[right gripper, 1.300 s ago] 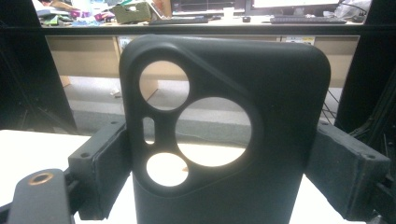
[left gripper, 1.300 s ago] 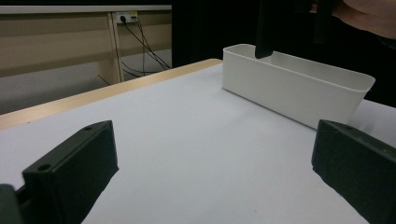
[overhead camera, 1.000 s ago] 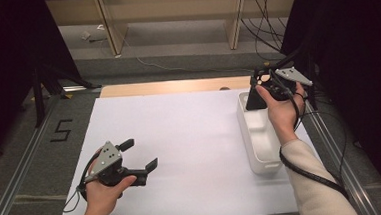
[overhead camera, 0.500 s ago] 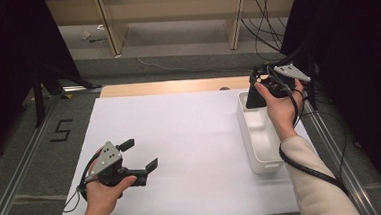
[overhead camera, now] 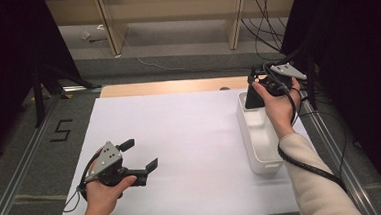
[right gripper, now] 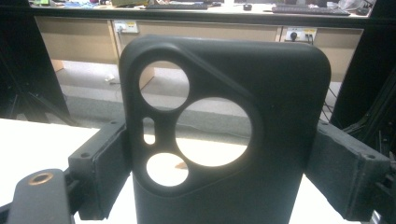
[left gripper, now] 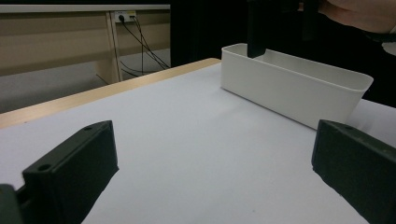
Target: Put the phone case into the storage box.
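My right gripper (overhead camera: 258,92) is shut on a black phone case (overhead camera: 251,100), with one jaw on each long side. It holds the case upright over the far end of a white bin (overhead camera: 267,166). In the right gripper view the case (right gripper: 285,88) stands between the jaws of that gripper (right gripper: 224,161), its camera cut-outs showing the room behind. My left gripper (overhead camera: 141,154) hovers low over the near left of the white table top (overhead camera: 190,132), open with nothing between its jaws. From the left gripper (left gripper: 212,140) I see the bin (left gripper: 289,88) ahead, with the case (left gripper: 256,35) hanging at its far rim.
A white sheet covers the table, with a wooden strip (overhead camera: 167,87) along its far edge. Metal rails (overhead camera: 17,173) run down both sides. Cables (overhead camera: 268,12) and wooden shelving legs (overhead camera: 108,22) lie beyond the table. Each gripper trails a black cable.
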The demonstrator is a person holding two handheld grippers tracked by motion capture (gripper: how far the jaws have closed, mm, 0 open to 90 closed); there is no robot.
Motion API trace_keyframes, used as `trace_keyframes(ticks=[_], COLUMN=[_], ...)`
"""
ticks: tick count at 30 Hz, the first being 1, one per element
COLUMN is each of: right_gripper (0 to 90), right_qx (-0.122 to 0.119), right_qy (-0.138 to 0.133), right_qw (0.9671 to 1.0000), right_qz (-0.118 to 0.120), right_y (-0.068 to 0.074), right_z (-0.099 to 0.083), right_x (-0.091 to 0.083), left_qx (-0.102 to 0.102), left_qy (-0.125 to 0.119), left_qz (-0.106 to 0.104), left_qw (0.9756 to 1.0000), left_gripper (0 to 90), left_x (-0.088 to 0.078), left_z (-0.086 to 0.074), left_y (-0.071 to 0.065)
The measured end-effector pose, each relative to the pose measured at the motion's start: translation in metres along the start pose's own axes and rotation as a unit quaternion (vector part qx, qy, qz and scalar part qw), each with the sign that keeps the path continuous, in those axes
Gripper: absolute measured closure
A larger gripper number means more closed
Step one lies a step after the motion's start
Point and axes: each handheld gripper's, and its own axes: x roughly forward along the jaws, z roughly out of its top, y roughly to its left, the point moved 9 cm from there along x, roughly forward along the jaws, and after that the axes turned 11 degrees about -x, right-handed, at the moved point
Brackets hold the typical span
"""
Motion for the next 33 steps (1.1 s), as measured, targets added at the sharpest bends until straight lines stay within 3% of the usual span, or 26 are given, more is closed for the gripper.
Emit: trace_keyframes(ticks=[33], right_gripper=[15.1], right_qx=[-0.007], right_qy=[0.027], right_qw=[0.9996], right_qz=[0.003], right_y=[-0.002], right_z=[-0.005], right_x=[0.015], left_qx=[-0.002], left_qy=[-0.001], left_qz=[-0.001], left_qw=[1.0], left_gripper=[0.0], left_x=[0.0], left_z=[0.0], left_y=[0.0])
